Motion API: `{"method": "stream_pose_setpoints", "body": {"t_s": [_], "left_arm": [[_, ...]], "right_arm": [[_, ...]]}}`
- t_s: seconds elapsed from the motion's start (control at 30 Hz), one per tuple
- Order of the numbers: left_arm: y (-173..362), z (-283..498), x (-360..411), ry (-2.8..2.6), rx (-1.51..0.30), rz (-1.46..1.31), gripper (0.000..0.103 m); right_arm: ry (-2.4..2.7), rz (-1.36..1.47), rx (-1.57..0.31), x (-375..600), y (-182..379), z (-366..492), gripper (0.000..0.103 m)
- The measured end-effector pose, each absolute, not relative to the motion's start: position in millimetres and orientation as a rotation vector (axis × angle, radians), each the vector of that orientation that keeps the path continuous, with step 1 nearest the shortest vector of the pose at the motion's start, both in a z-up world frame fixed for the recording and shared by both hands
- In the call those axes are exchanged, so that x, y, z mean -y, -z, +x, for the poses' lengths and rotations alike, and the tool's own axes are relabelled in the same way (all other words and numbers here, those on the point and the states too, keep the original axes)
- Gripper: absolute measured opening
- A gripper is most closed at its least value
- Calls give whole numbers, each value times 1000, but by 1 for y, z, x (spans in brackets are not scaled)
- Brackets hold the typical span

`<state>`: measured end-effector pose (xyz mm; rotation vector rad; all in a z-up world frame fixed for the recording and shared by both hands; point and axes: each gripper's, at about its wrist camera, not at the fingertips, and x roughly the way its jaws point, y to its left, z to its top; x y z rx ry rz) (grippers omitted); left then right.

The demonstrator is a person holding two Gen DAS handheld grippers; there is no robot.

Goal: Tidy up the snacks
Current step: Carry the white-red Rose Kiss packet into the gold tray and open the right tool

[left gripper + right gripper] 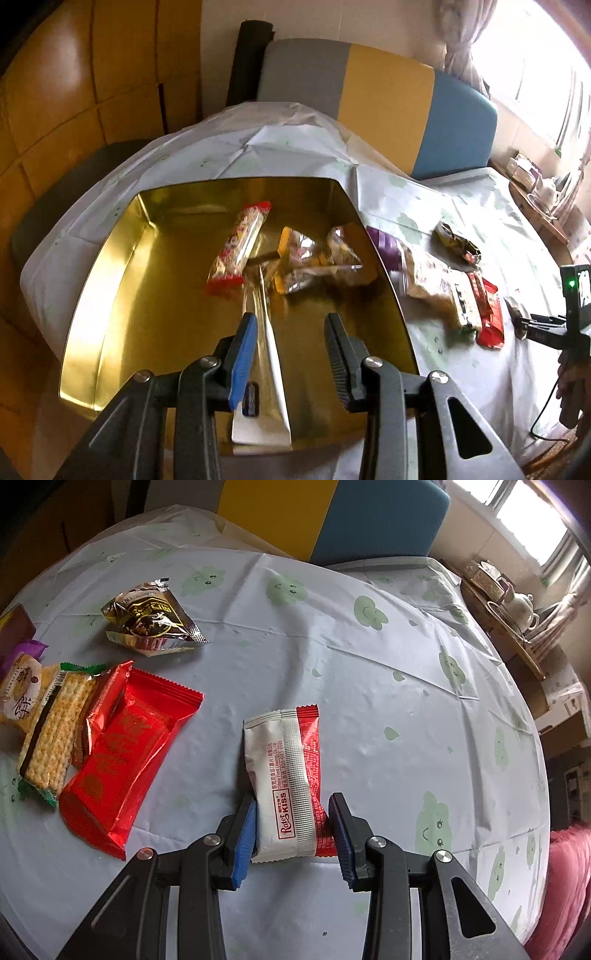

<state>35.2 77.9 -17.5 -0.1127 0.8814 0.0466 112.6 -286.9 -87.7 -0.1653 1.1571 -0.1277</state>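
Note:
A gold tin box [110, 280] stands on the table. Inside lie a red-ended snack bar [238, 249], clear wrapped snacks [314, 262] and a long silver packet [264, 373]. My left gripper [290, 354] is open above the tin, over the silver packet. My right gripper [291, 832] has its jaws on either side of a white and red snack packet [286, 779], which lies on the tablecloth. To the left lie a red packet [122, 749], a cracker pack [51, 734] and a dark foil packet [151, 622].
The table has a pale cloth with green prints [369, 664]. A chair with grey, yellow and blue back [376, 107] stands behind. A side shelf with a teapot [517, 607] is at the right. The right gripper handle shows in the left wrist view [561, 325].

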Motion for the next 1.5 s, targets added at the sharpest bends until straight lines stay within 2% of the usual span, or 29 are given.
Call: {"method": "stream_pose_setpoints", "body": {"t_s": [0.43, 0.77, 1.23, 1.5], "left_arm": [[24, 21, -101, -109, -886, -132, 38], [26, 16, -125, -155, -883, -165, 38], [28, 8, -143, -201, -868, -197, 38], [35, 7, -150, -212, -881, -214, 38]], "right_arm": [[90, 24, -1080, 302, 62, 106, 39], [-117, 129, -1043, 272, 37, 89, 38], [-554, 42, -931, 79, -13, 65, 38], [-588, -58, -968, 0, 4, 70, 41]]}}
